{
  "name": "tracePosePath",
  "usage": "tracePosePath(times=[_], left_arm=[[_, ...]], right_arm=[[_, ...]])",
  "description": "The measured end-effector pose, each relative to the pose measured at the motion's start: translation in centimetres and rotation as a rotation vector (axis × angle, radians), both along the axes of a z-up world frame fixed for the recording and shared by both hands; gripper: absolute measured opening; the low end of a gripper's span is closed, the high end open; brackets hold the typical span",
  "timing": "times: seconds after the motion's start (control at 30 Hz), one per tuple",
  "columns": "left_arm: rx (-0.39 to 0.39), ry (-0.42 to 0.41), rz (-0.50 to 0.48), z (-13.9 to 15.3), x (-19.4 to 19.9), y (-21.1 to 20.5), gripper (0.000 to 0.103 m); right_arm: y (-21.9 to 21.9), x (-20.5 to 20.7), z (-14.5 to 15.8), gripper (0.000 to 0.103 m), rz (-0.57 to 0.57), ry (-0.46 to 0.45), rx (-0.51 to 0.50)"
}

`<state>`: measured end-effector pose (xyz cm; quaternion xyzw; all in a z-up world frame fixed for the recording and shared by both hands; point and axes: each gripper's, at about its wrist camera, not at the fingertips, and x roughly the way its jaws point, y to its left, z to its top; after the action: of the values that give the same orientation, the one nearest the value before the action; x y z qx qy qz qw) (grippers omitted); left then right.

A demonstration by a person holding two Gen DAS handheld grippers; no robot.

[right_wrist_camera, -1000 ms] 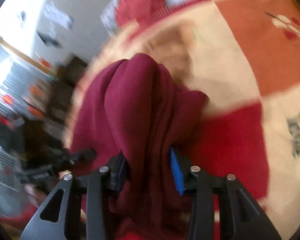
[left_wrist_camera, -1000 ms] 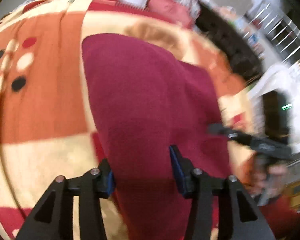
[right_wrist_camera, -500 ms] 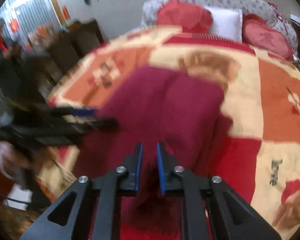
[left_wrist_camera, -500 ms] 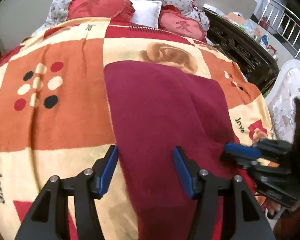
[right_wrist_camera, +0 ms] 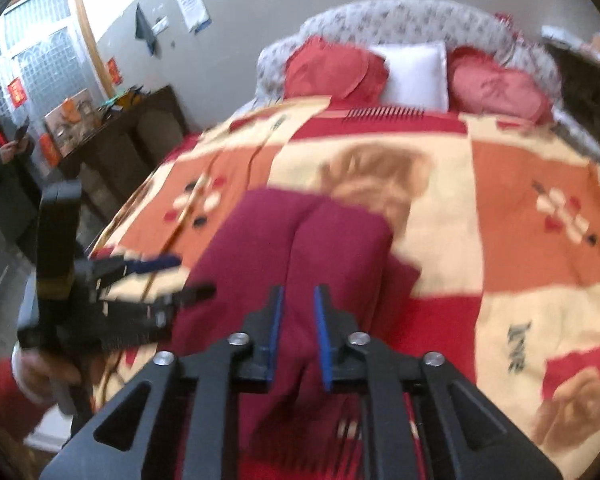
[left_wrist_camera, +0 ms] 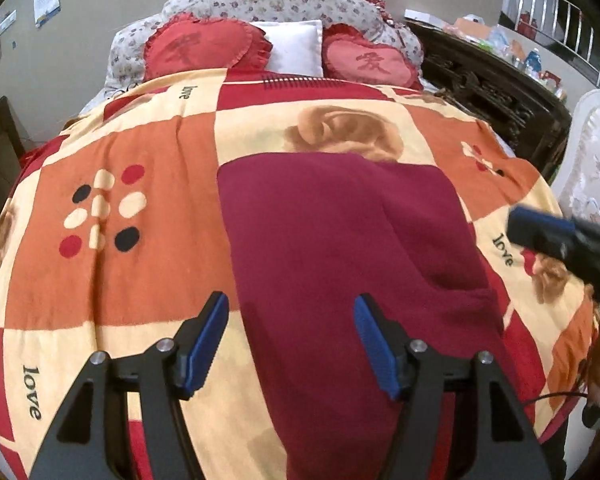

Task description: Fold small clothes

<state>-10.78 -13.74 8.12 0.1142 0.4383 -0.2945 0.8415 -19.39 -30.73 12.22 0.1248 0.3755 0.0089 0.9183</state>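
Note:
A dark red garment (left_wrist_camera: 340,248) lies flat on the patterned blanket (left_wrist_camera: 140,264), folded into a long strip running away from me. My left gripper (left_wrist_camera: 291,304) hovers over its near left edge. Its jaws are opening and nothing is between them. In the right wrist view the same garment (right_wrist_camera: 300,236) shows a crease down its middle. My right gripper (right_wrist_camera: 298,292) hangs above its near end with a narrow gap, jaws opening and no cloth pinched. My left gripper (right_wrist_camera: 192,276) shows there at the left. One right finger (left_wrist_camera: 540,226) enters the left wrist view at the right.
Two red heart cushions (left_wrist_camera: 204,48) and a white pillow (left_wrist_camera: 296,48) lie against the floral headboard (left_wrist_camera: 268,0). A dark carved wooden cabinet (left_wrist_camera: 488,80) flanks the bed on the right. A person (right_wrist_camera: 0,152) stands by the window beside a low dark cabinet (right_wrist_camera: 132,132).
My right gripper let go of the bunched red cloth, shut briefly, then parted a little while rising. Both grippers lifted and tilted up. The left jaws spread wider. The garment now lies flat.

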Motion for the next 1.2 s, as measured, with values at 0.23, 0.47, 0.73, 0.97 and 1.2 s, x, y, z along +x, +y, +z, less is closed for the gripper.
tracePosePath(times=[0.23, 0.47, 0.73, 0.97, 1.2], left_arm=[[-0.007, 0.025, 0.045, -1.1, 1.3, -0.8, 0.070], [-0.012, 0.039, 0.055, -2.4, 2.0, -1.5, 0.079], [-0.010, 0.038, 0.053, -3.0, 2.1, -1.7, 0.082], [-0.008, 0.034, 0.053, -3.0, 2.1, -1.9, 0.083], [-0.011, 0.040, 0.059, -3.4, 2.0, -1.9, 0.085]], right_arm=[[0.7, 5.2, -3.2, 0.044, -0.029, 0.107, -0.062], [-1.7, 6.1, -6.7, 0.041, -0.072, 0.158, -0.015], [-1.7, 4.8, -5.2, 0.042, -0.082, 0.137, 0.031], [0.2, 1.4, -3.9, 0.042, -0.023, 0.119, 0.024], [0.3, 0.5, -6.2, 0.042, -0.035, 0.172, -0.005]])
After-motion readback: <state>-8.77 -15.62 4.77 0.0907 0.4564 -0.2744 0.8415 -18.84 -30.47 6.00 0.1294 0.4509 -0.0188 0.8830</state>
